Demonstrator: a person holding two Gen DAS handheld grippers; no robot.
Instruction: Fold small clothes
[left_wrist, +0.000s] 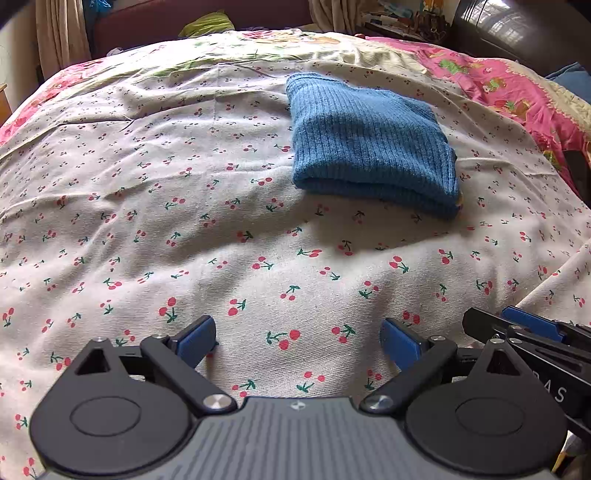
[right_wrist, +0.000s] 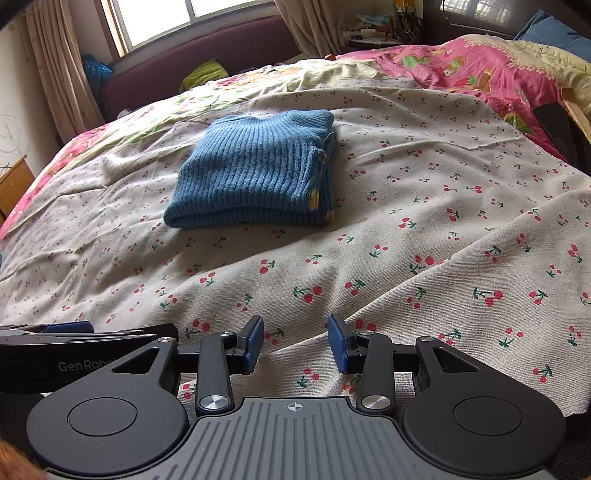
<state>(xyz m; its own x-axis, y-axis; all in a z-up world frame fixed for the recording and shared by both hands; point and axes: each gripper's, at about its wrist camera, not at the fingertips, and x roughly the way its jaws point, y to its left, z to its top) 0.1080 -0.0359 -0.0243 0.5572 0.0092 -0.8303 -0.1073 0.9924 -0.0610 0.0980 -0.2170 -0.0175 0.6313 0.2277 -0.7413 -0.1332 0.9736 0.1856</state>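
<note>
On the left, the left gripper (left_wrist: 298, 341) hangs low over the near edge of the bed, its blue-padded fingers (left_wrist: 195, 341) spread wide with only the cherry-print sheet (left_wrist: 147, 221) showing between them; it carries nothing. From that side the blue knit sweater (left_wrist: 369, 147) lies ahead and off to the right, well apart from the fingertips, resting flat on the sheet as a thick folded bundle. Its folded, rounded edge faces the grippers and its ribbing runs away from them toward the far side of the bed.

Moving right, the right gripper (right_wrist: 295, 343) sits just beside the left one, also parted and empty, though less widely. Seen from here the sweater (right_wrist: 255, 170) lies ahead and to the left, with yellow trim peeking out at its right-hand layered edge.

So the bundle sits roughly between the two lines of sight, about equally far from both, perhaps slightly nearer the right. It already looks folded; I judge any further move would be a reach forward and inward from either side.
</note>
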